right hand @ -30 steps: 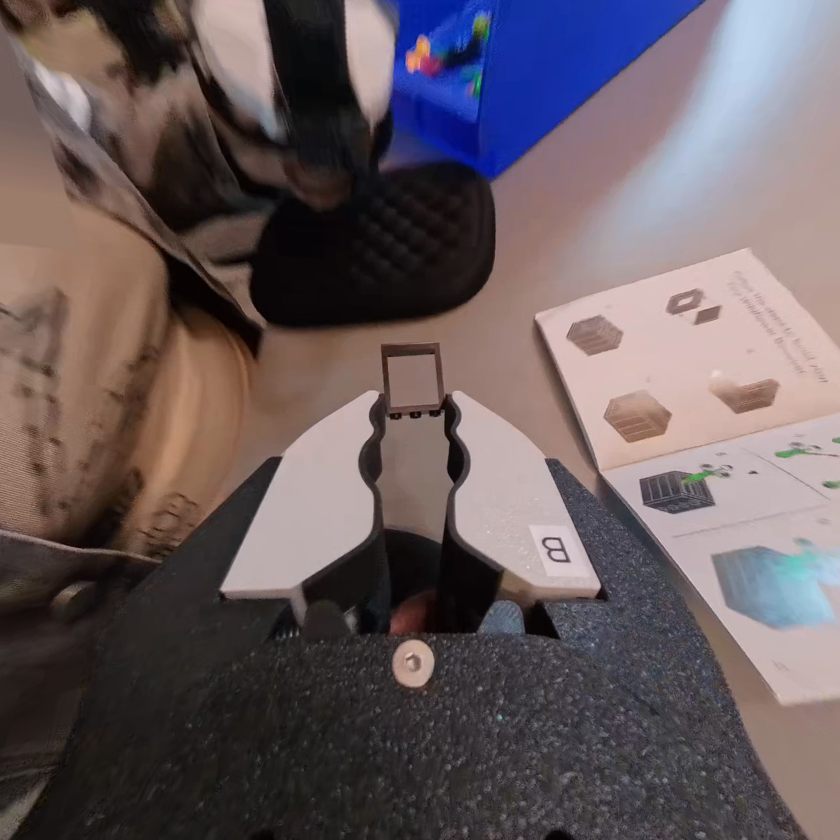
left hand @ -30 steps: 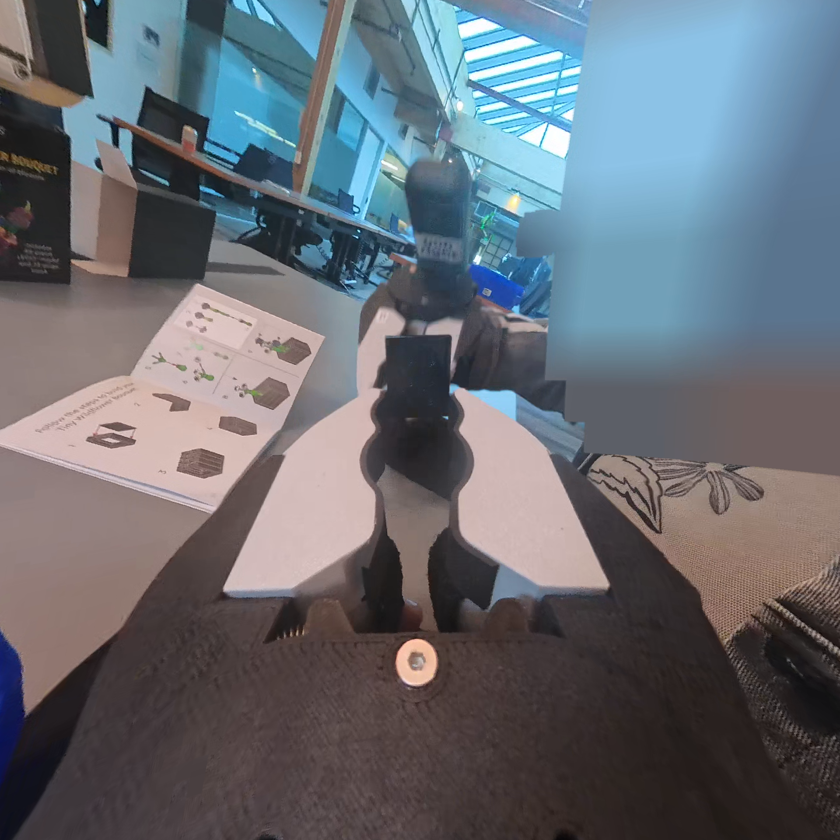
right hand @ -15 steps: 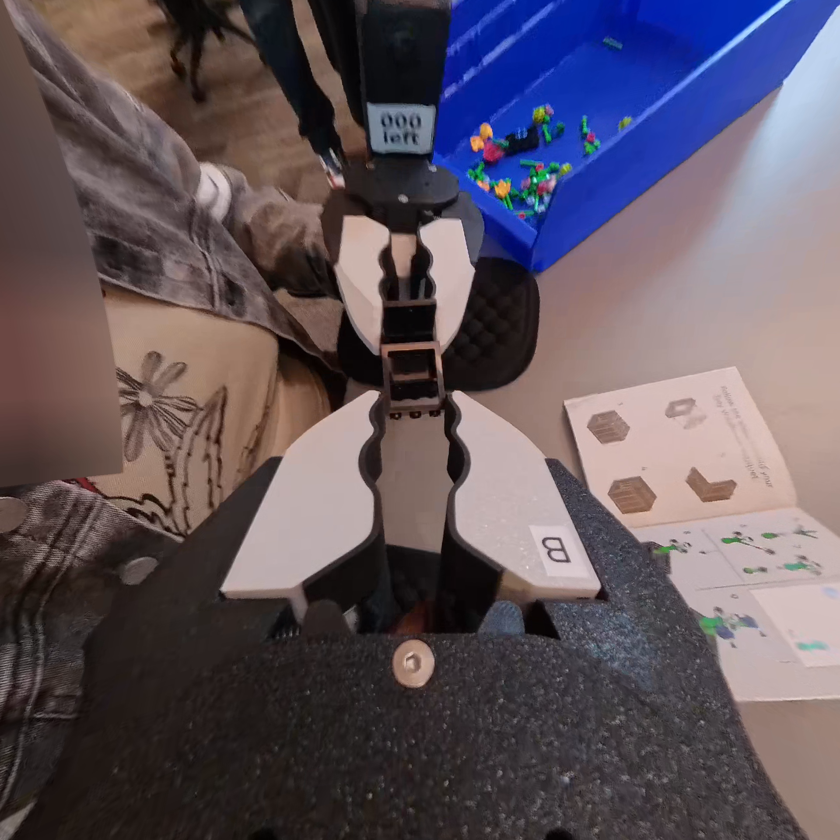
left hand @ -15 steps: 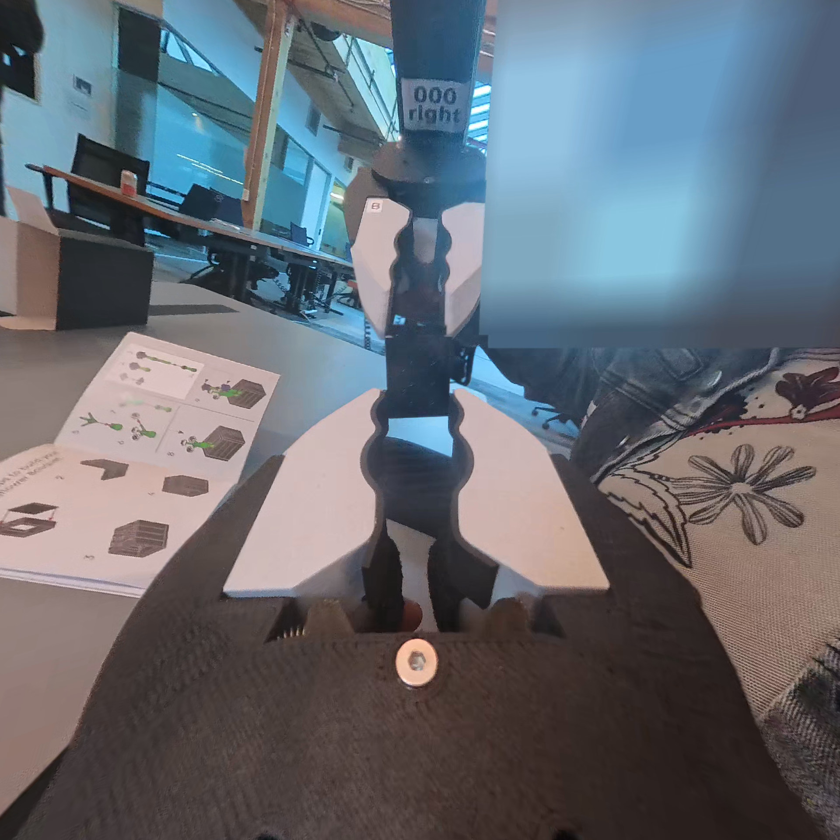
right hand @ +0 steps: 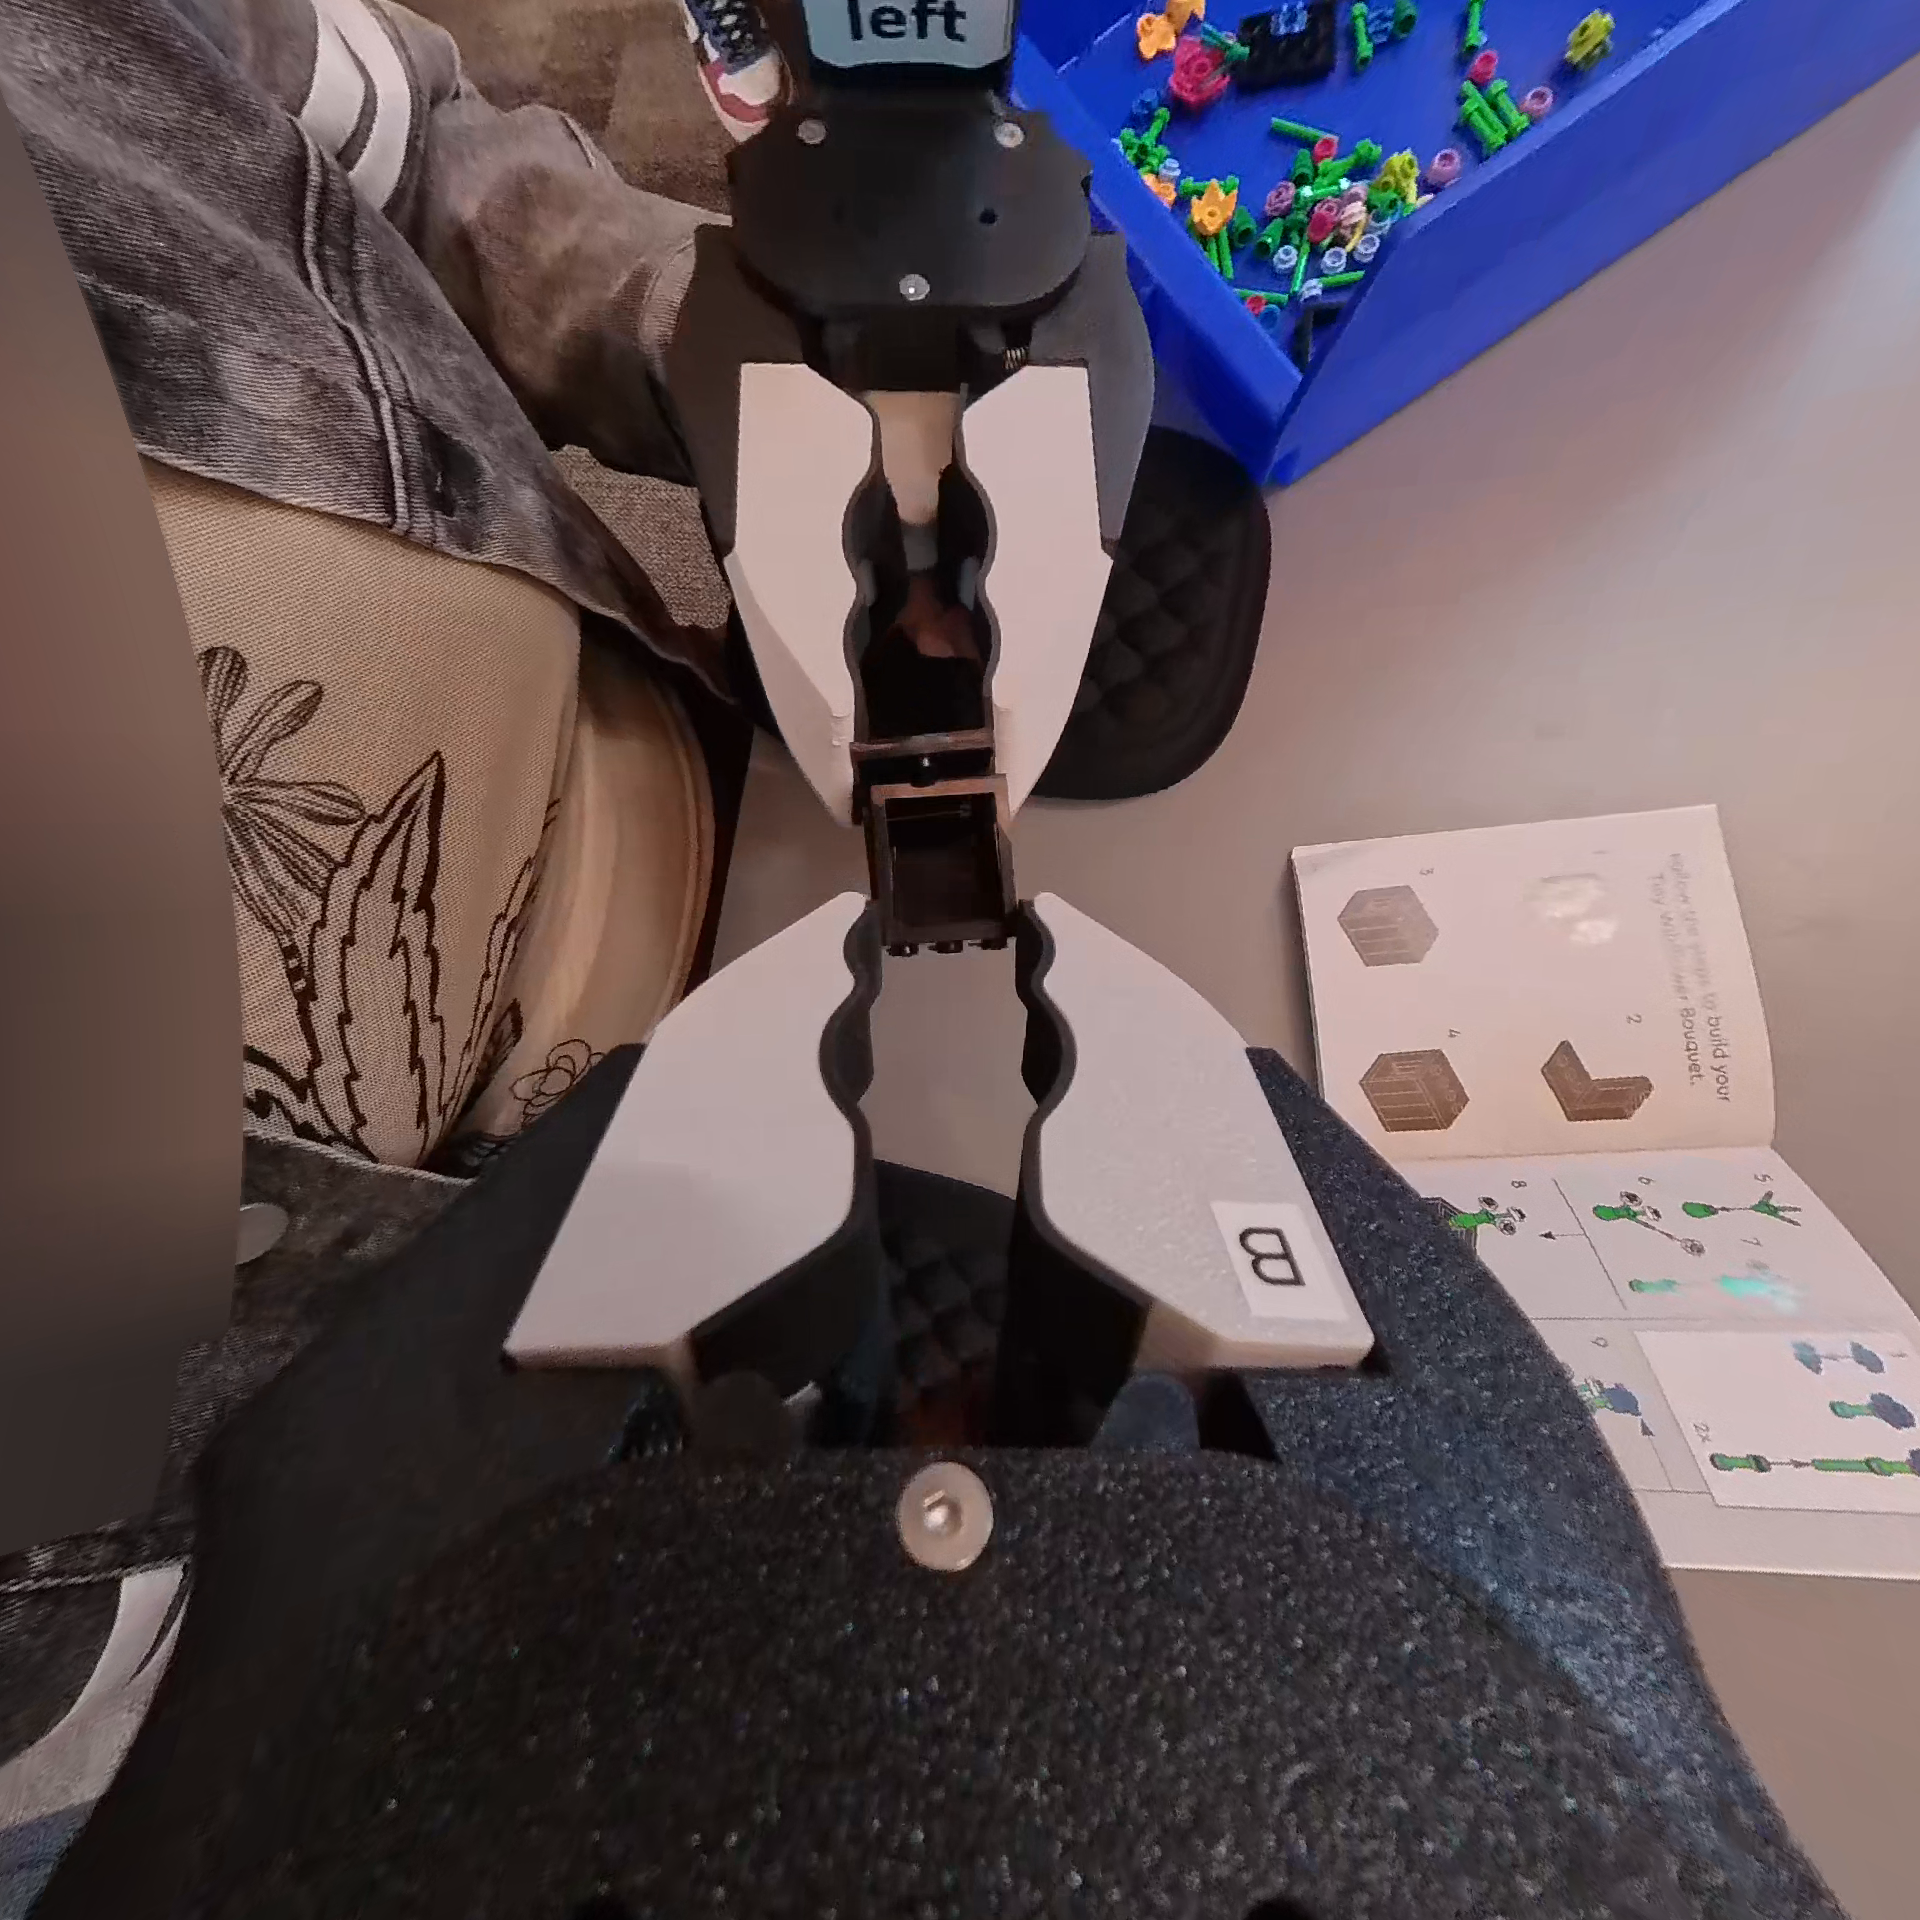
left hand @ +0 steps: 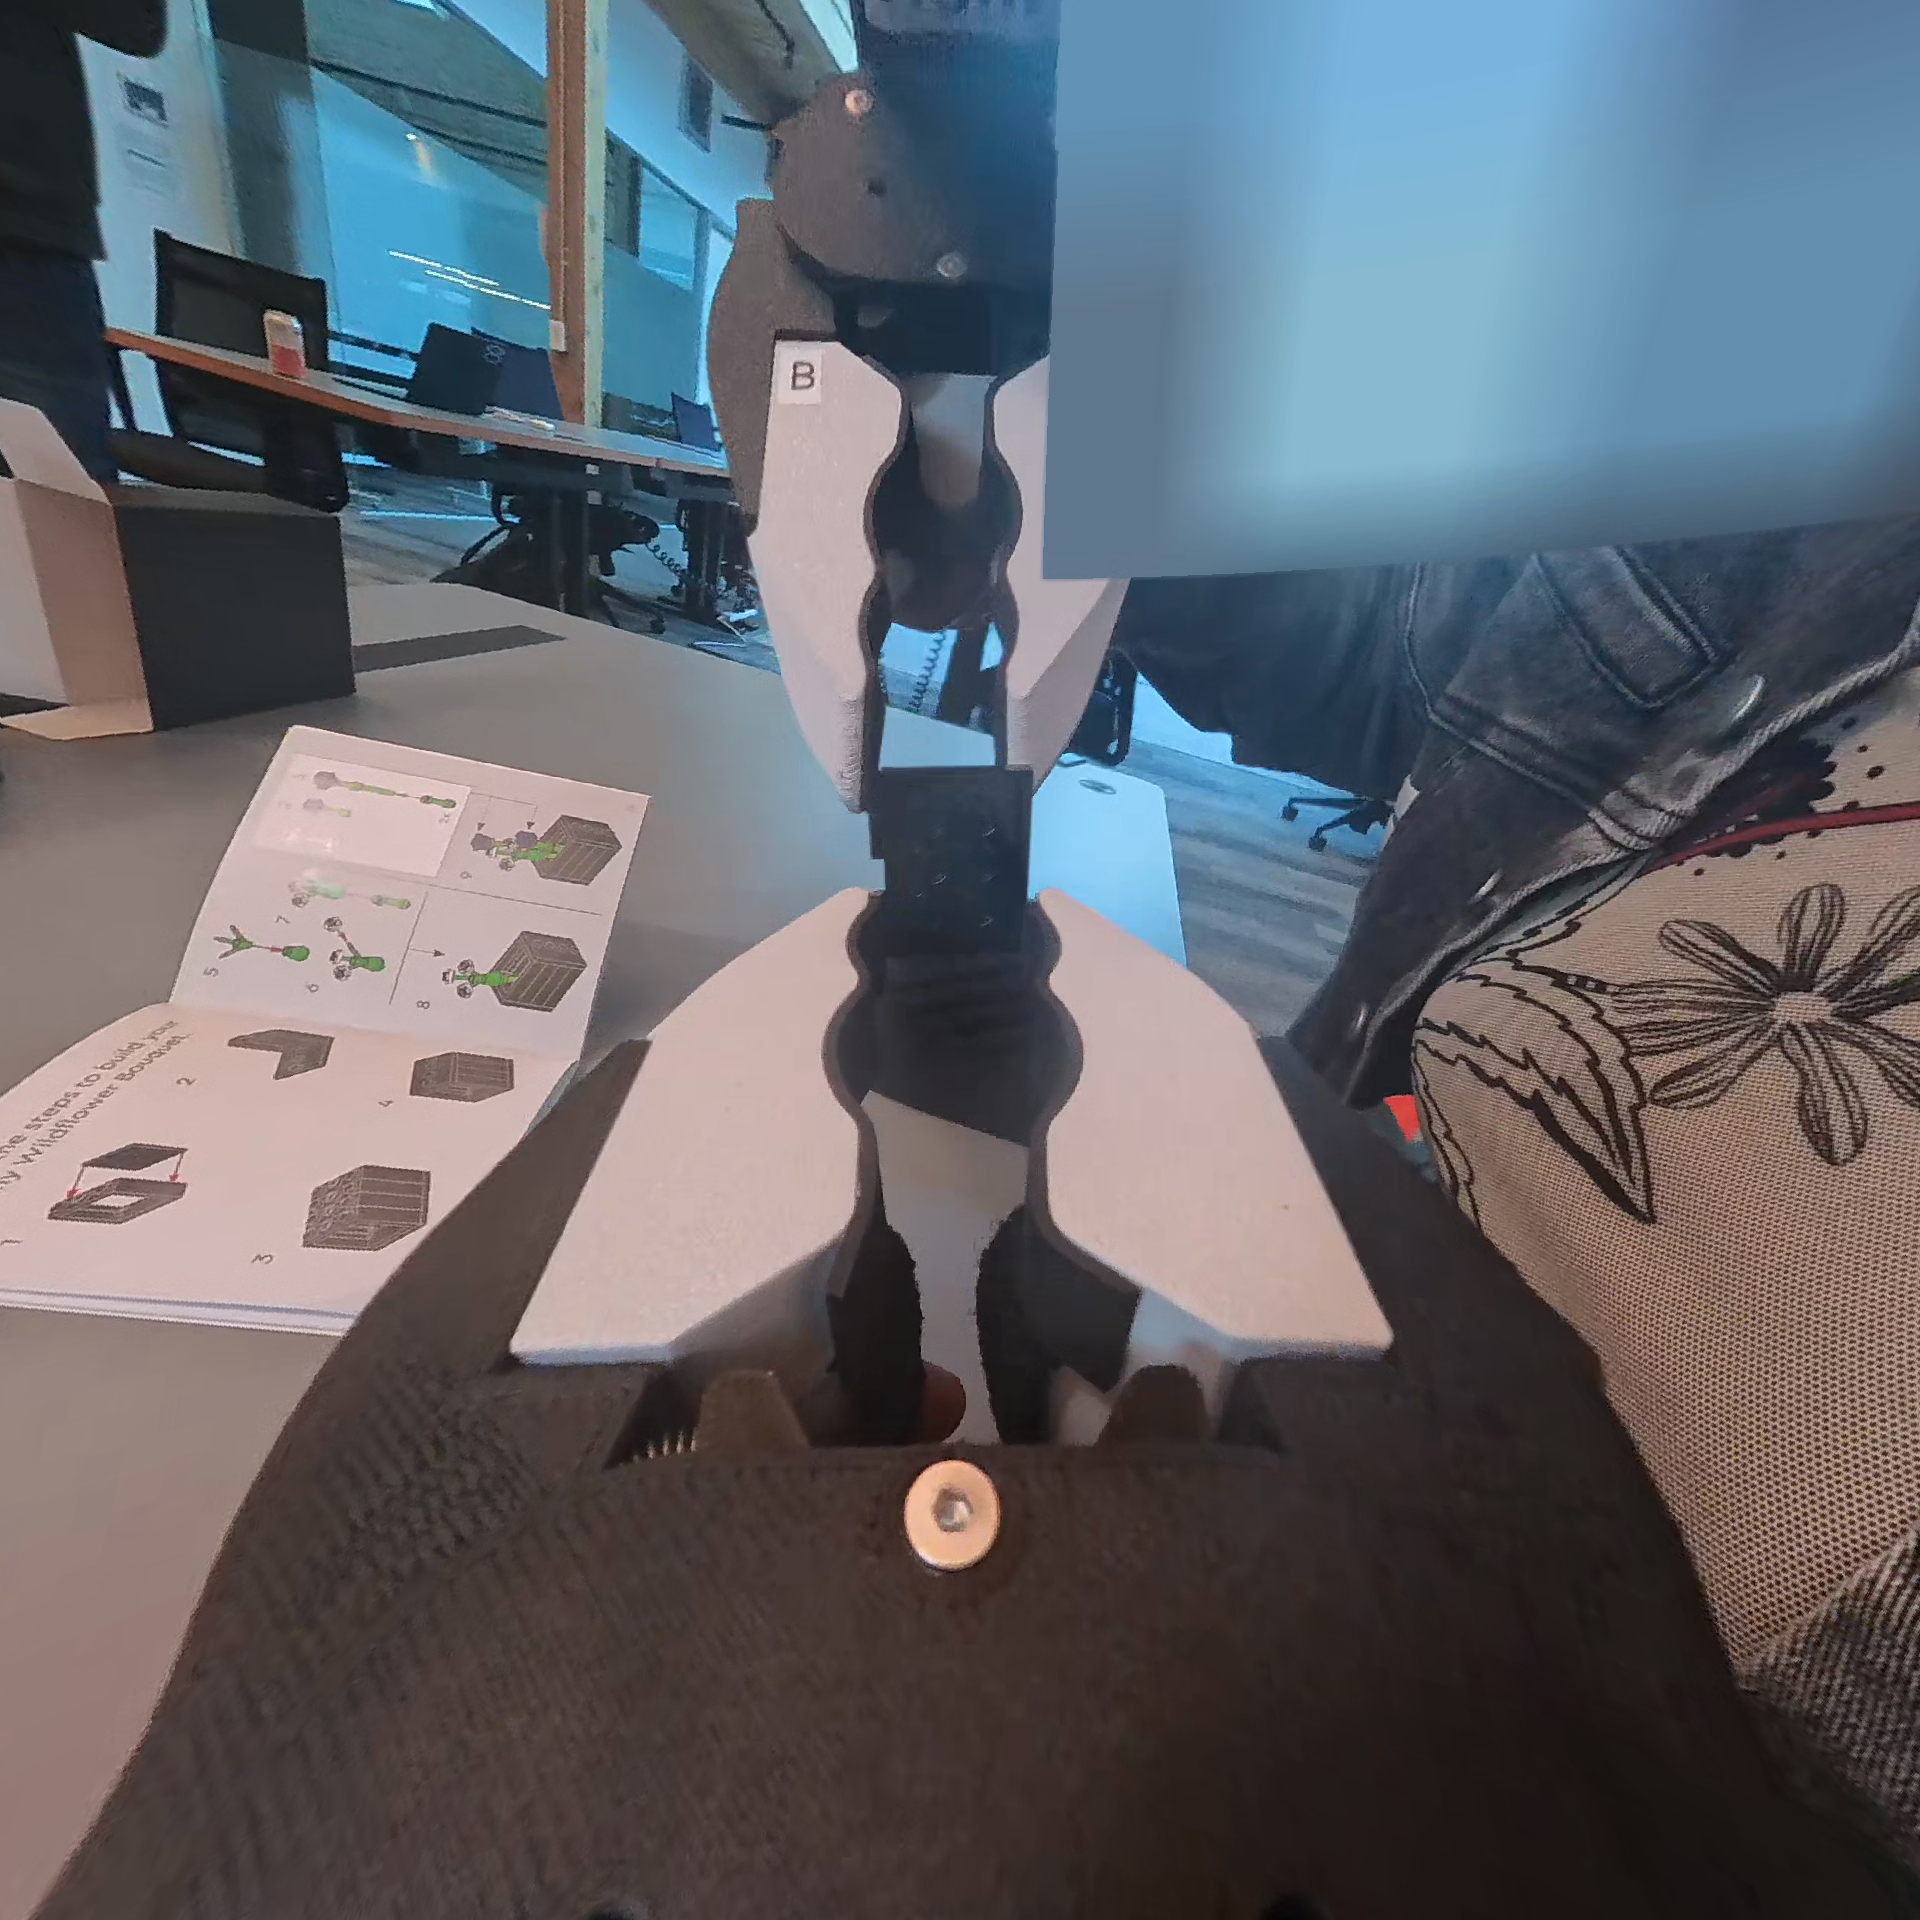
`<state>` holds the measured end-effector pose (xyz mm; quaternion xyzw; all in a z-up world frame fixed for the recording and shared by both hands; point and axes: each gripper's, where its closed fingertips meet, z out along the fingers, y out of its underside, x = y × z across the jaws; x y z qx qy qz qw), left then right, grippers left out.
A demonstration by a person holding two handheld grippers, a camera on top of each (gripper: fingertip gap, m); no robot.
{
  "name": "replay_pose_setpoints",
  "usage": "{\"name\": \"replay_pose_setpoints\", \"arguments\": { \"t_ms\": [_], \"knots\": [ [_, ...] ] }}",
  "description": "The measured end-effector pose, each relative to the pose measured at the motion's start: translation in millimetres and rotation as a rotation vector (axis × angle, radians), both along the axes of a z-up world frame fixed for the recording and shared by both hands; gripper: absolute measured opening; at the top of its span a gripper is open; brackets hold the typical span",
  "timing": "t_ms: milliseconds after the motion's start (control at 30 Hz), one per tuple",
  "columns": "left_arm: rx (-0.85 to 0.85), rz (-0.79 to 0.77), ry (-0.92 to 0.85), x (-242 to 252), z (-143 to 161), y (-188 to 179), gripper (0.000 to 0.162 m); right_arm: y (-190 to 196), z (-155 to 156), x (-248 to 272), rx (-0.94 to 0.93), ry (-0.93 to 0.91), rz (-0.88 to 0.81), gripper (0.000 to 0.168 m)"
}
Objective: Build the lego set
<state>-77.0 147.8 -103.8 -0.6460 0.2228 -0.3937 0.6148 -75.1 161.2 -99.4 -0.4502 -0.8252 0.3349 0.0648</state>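
My left tool [left hand: 951, 914] and right tool [right hand: 945, 925] meet tip to tip, each clamped on a dark brick piece [right hand: 943, 868]; a lettered sticker [right hand: 1273, 1257] marks my right tool, and the printed booklet [left hand: 312, 1018] lies open on the desk [right hand: 1558, 644].

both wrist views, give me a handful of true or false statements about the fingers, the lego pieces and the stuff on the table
1. The left gripper is shut on a black plate. True.
2. The right gripper is open with nothing in it. False: it is shut on a dark hollow frame piece.
3. The two held pieces are close together between the facing grippers. True.
4. The instruction booklet lies closed on the table. False: it lies open, showing build pictures.
5. The blue bin holds only black bricks. False: it holds many small green, pink and yellow pieces.
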Motion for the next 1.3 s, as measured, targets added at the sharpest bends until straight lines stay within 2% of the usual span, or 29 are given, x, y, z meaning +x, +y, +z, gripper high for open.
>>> {"name": "replay_pose_setpoints", "arguments": {
  "t_ms": [233,500,767,933,1300],
  "knots": [
    [-0.006,-0.029,0.005,2.8,-1.8,-1.6,0.025,-3.1,-1.5,3.5,0.01,-0.012,0.051,0.024],
    [-0.033,-0.023,0.074,4.4,-9.7,0.0,0.025,-2.3,-8.4,4.5,0.01,-0.014,0.02,0.024],
    [-0.089,-0.106,0.122,12.2,-19.7,-6.8,0.025,-8.1,-19.3,11.7,-0.002,-0.042,0.068,0.024],
    [-0.161,-0.102,0.18,13.6,-29.4,-5.7,0.025,-7.6,-29.6,13.5,0.01,-0.082,0.036,0.024],
    [-0.177,-0.126,0.198,14.0,-34.5,-8.3,0.025,-10.7,-32.3,12.3,-0.038,-0.055,0.02,0.024]
  ]
}}
